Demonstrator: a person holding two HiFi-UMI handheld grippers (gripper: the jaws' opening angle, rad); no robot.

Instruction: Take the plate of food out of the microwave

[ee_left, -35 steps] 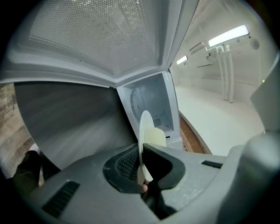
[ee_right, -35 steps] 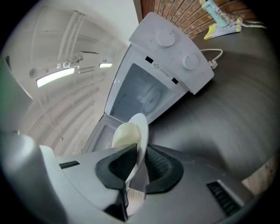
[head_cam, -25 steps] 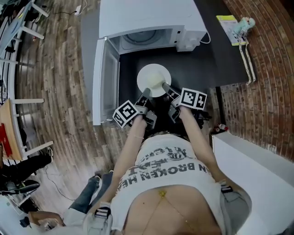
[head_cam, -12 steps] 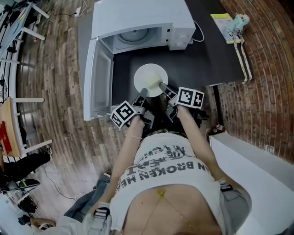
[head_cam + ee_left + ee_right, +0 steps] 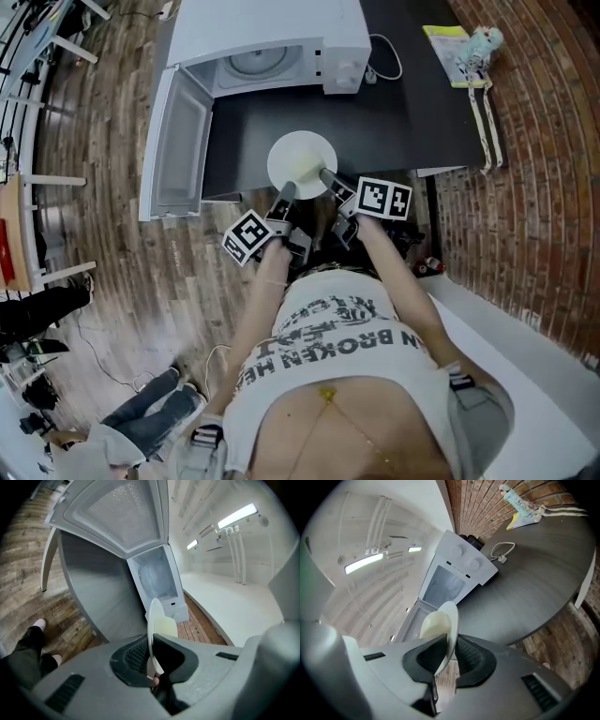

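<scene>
Plate (image 5: 300, 157) — stiff, probably breakable ceramic, slick-rimmed — hangs over the near edge of the bench (image 5: 412, 112), left claw (image 5: 287, 191) and right claw (image 5: 326, 174) each clamped on its near rim (keep it level).

**A:** Both arms reach forward up the middle of the frame, left forearm (image 5: 265, 305) and right forearm (image 5: 398, 277) converging. The left claw (image 5: 285, 193) is clamped on the plate (image 5: 298, 157) rim, lower left.

**B:** The right claw (image 5: 327, 176) bites the rim at lower right, jaws closed on its edge. Both claws tip slightly downward.
</scene>
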